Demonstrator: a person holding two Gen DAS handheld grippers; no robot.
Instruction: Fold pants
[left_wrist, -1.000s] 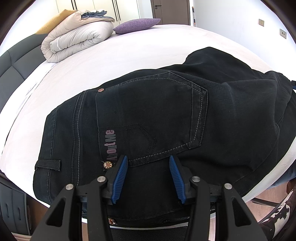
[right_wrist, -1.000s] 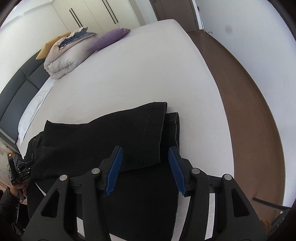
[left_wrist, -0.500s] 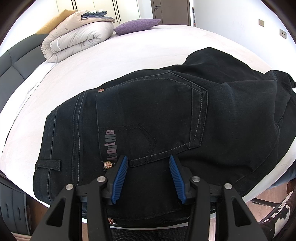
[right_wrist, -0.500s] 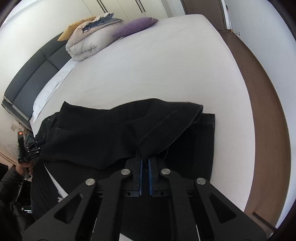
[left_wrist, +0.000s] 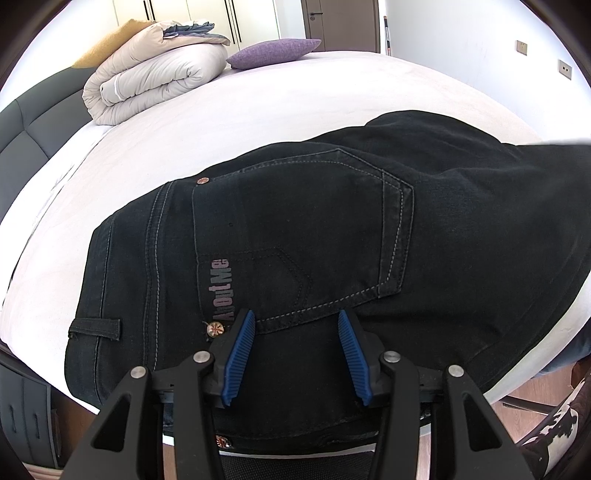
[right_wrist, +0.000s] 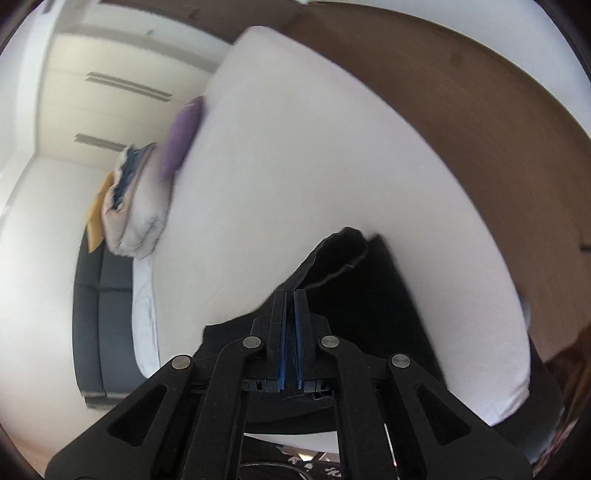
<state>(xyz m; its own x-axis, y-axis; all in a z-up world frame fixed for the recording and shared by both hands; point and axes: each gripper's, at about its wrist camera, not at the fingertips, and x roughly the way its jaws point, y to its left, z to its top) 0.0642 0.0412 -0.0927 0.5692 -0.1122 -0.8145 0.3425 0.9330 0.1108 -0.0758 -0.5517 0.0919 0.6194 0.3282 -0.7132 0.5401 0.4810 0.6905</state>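
A: Left wrist view, report status.

B: The left gripper (left_wrist: 295, 356) is released; its two blue ribbed pads (left_wrist: 239, 356) stand wide apart with nothing between them. Directly ahead of and beneath it lie the black denim pants (left_wrist: 314, 236), spread seat-up on the white bed (left_wrist: 258, 110). The back pocket (left_wrist: 295, 236) with grey stitching lies just beyond the pads, and a belt loop (left_wrist: 95, 328) lies to the gripper's left. Far ahead and to the left sits a rolled beige duvet (left_wrist: 155, 81); a purple cushion (left_wrist: 275, 53) lies far ahead near centre.

A: Right wrist view?

B: The picture is motion-blurred. The right gripper (right_wrist: 290, 339) is clenched on a fold of the black pants (right_wrist: 332, 258); the fabric rises from between the nearly closed pads and its hem end stands lifted just ahead of the gripper. The rest of the pants lies on the bed (right_wrist: 295, 166) below and to the gripper's right. The cushion (right_wrist: 183, 136) and duvet (right_wrist: 140, 221) appear far to the upper left.
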